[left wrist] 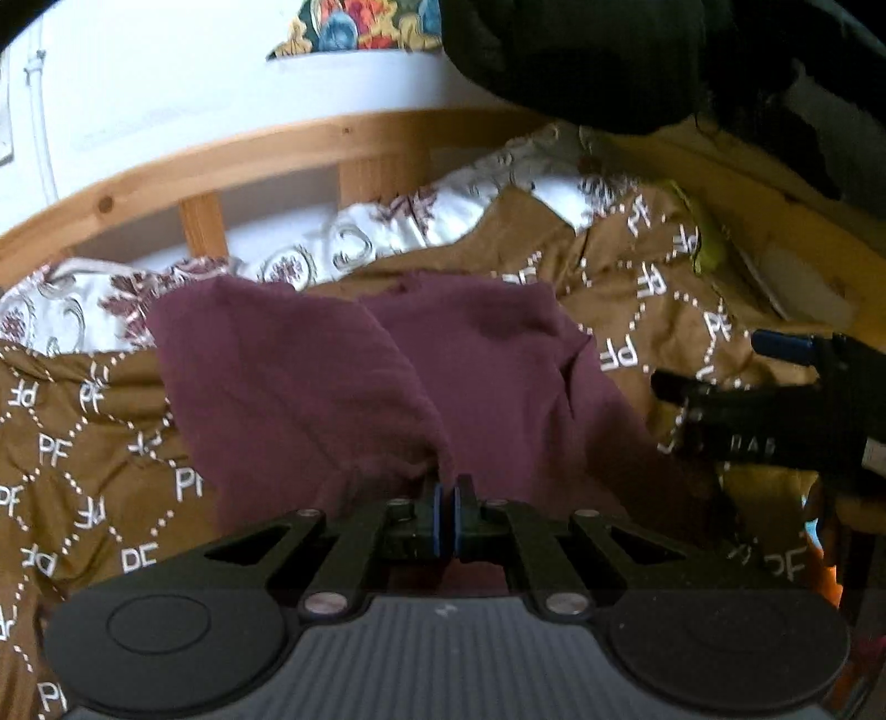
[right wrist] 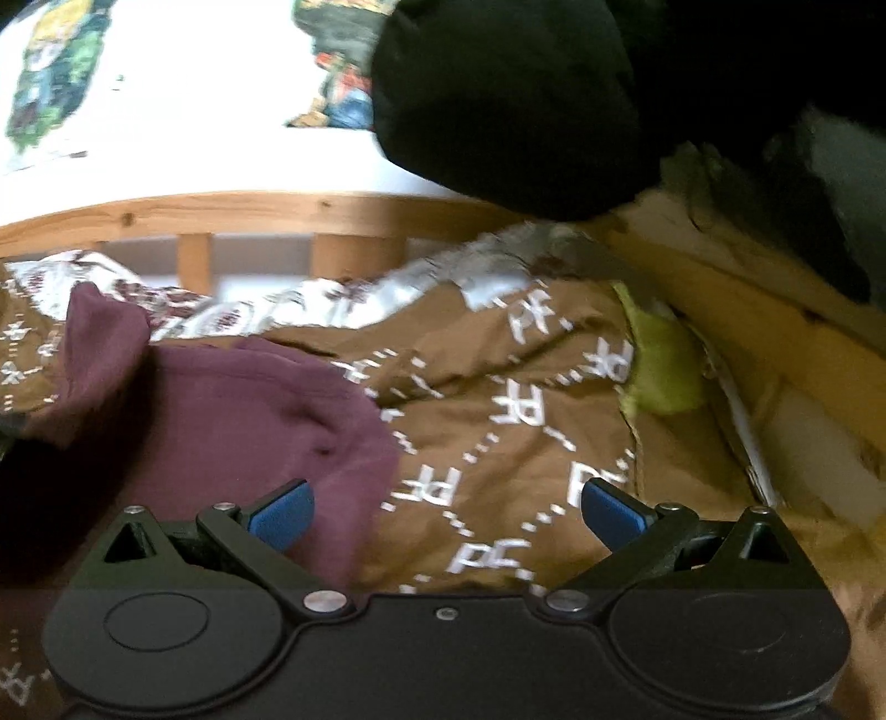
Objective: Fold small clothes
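Matt maroon cloth garment (left wrist: 387, 382) lies on a printed brown fabric bedspread (left wrist: 83, 432) before a smooth knotty wooden rail (left wrist: 277, 149).

A brown bedspread (left wrist: 83, 421) printed with white letters and dotted diamonds covered the bed. Beyond the bedspread, a white sheet (left wrist: 354, 243) with maroon floral motifs lay rumpled against a wooden bed rail (left wrist: 232, 160) with upright slats. Above the rail stood a white wall (left wrist: 166, 83) bearing a colourful patterned picture (left wrist: 360, 27). A yellow-green cloth (right wrist: 659, 371) sat at the bedspread's right edge, beside a second wooden rail (right wrist: 747, 310). A large black fabric mass (right wrist: 509, 105) hung above the bedspread's far right corner.
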### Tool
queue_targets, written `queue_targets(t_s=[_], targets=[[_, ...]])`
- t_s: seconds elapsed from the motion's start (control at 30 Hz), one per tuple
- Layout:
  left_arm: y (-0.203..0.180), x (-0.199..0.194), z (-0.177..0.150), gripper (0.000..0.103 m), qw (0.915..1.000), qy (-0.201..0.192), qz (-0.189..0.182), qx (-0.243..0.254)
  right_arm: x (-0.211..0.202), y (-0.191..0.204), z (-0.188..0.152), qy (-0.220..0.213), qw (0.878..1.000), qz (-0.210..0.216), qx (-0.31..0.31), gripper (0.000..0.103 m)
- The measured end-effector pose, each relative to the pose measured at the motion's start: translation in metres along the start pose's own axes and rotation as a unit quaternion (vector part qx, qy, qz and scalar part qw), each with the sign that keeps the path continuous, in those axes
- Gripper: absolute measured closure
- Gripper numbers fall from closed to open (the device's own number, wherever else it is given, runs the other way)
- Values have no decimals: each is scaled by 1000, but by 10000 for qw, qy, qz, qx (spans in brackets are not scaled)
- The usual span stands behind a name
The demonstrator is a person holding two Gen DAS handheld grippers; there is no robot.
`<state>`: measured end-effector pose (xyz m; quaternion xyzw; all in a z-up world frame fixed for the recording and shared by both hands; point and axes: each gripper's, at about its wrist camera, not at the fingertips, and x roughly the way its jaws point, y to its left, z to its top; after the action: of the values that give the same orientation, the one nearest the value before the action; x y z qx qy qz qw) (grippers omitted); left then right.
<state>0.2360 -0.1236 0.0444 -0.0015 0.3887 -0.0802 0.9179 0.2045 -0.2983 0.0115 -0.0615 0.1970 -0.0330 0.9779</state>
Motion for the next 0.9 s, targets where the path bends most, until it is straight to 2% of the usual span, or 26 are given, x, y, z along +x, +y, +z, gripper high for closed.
queue_targets(t_s=[0.13, 0.17, 0.2, 0.27, 0.43, 0.5, 0.57, 0.63, 0.73, 0.9], targets=[[2, 0, -6, 95, 9998, 26, -163, -63, 8, -7, -8, -47, 9995, 146, 293, 1], [2, -3, -7, 84, 9998, -9, -194, -49, 9, -9, -9, -160, 9988, 178, 429, 1], [1, -7, -9, 65, 9996, -54, -265, 18, 9, -8, -9, -241, 9980, 210, 552, 1], [0, -18, -13, 43, 9990, -223, -367, 142, 8, -8, -9, -454, 9952, 379, 783, 1], [-6, -45, -22, 25, 9966, -630, -329, 424, 1, 2, -8, -944, 9879, 893, 843, 1], [-3, -56, -26, 8, 9959, -828, -105, 352, -1, 8, -7, -1058, 9853, 1102, 768, 1], [2, -65, -32, 2, 9946, -1008, 107, 233, -2, 15, -6, -1082, 9808, 1424, 775, 1], [7, -66, -37, 1, 9937, -1045, 351, 193, -1, 21, -4, -1047, 9747, 1786, 840, 1], [12, -55, -46, 1, 9938, -709, 797, 312, 8, 37, 1, -1018, 9647, 2263, 881, 1], [13, -37, -60, 1, 9895, -266, 1250, 680, 33, 68, 10, -593, 9533, 2754, 1090, 18]])
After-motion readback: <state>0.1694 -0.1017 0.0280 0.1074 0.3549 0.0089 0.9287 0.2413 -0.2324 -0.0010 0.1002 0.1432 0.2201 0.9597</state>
